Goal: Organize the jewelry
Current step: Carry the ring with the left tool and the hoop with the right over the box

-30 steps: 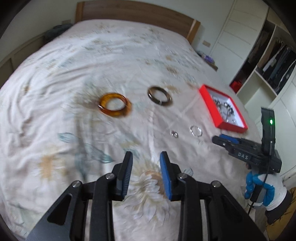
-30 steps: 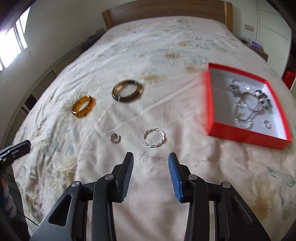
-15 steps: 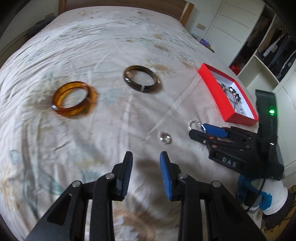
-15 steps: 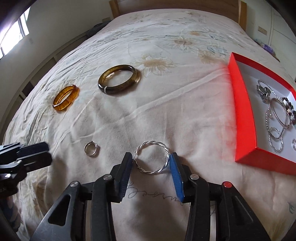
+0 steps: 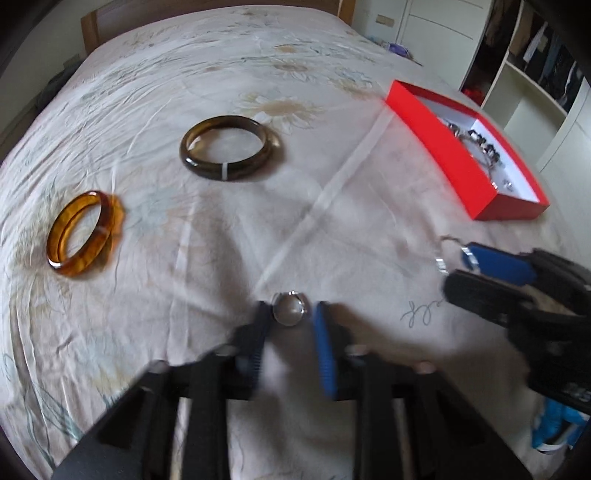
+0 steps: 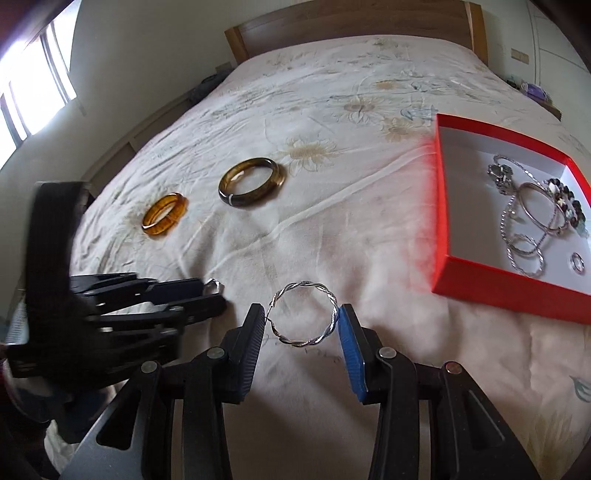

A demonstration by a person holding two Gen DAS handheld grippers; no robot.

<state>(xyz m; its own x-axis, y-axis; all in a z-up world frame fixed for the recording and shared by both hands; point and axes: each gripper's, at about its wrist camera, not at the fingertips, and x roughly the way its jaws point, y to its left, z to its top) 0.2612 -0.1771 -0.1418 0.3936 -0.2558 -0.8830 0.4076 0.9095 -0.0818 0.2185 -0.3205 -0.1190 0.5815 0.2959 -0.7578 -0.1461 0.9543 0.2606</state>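
A small silver ring (image 5: 289,309) lies on the bedsheet between the tips of my open left gripper (image 5: 290,323); it also shows in the right wrist view (image 6: 213,285). A twisted silver bangle (image 6: 303,317) lies between the open fingers of my right gripper (image 6: 301,325), which has not closed on it. An amber bangle (image 5: 85,232) (image 6: 165,218) and a dark brown bangle (image 5: 228,152) (image 6: 252,182) lie farther out on the bed. A red box (image 6: 443,184) (image 5: 436,127) at the right holds several silver and beaded pieces.
The bed has a floral sheet and a wooden headboard (image 6: 351,26). A window (image 6: 33,74) is at the left and a wardrobe with shelves (image 5: 535,55) stands at the right. The two grippers work close side by side.
Both grippers have moved forward and down. The small ring now sits between the left tips, and the twisted bangle sits deeper between the right fingers.
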